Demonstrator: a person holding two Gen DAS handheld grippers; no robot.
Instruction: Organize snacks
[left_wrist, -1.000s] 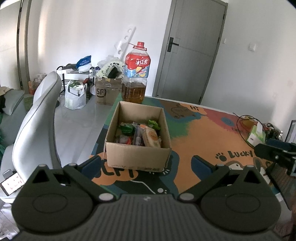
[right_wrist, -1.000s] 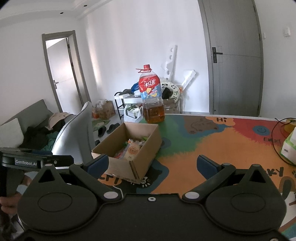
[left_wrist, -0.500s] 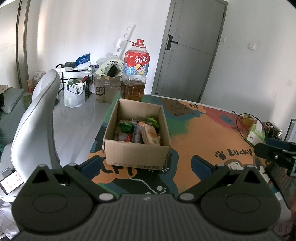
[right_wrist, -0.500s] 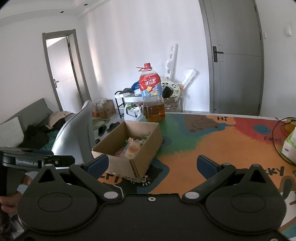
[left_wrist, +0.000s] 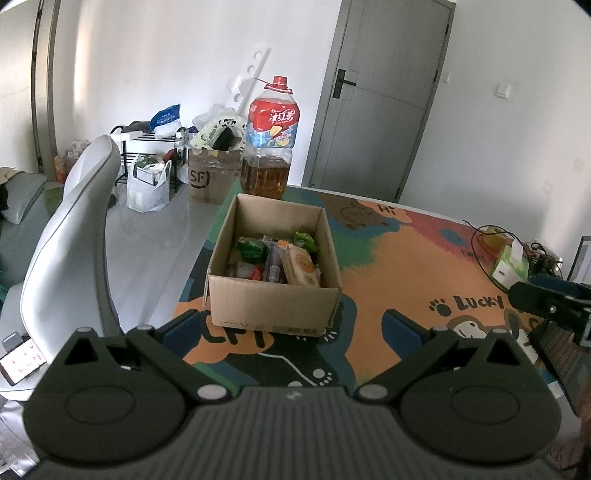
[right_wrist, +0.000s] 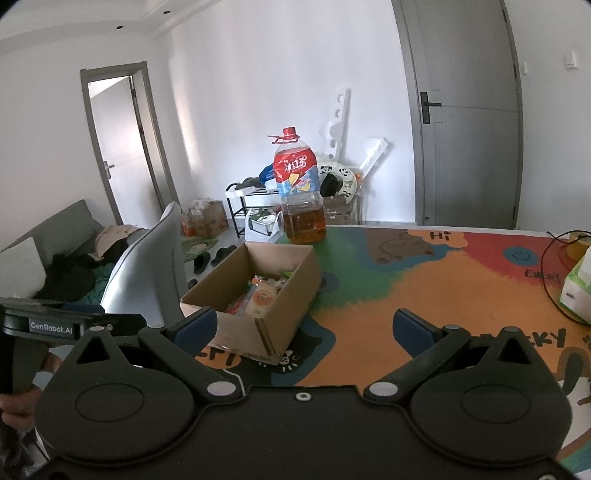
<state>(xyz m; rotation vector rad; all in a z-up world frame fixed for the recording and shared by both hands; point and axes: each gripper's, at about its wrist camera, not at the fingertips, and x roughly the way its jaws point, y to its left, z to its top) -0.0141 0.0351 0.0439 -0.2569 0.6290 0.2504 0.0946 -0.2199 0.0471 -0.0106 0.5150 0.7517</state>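
At the bottom of each wrist view, the left gripper (left_wrist: 291, 326) and the right gripper (right_wrist: 304, 326) are hovering with their blue-tipped fingers spread wide and holding nothing, probably readied to reach in for a packet. Just beyond them, in the middle of the left view and left of centre in the right view, the open cardboard box (left_wrist: 273, 308) is sitting near the edge of the colourful cartoon table mat (left_wrist: 402, 273). The snacks (left_wrist: 275, 258) are lying jumbled on the box floor, a pale orange-printed packet (left_wrist: 300, 266) on top, green wrappers behind it. Further back, towards the upper middle, a large red-labelled bottle (left_wrist: 271, 142) of amber liquid is standing upright just behind the box. At the far right edge, a tissue box (left_wrist: 511, 264) is resting beside tangled cables.
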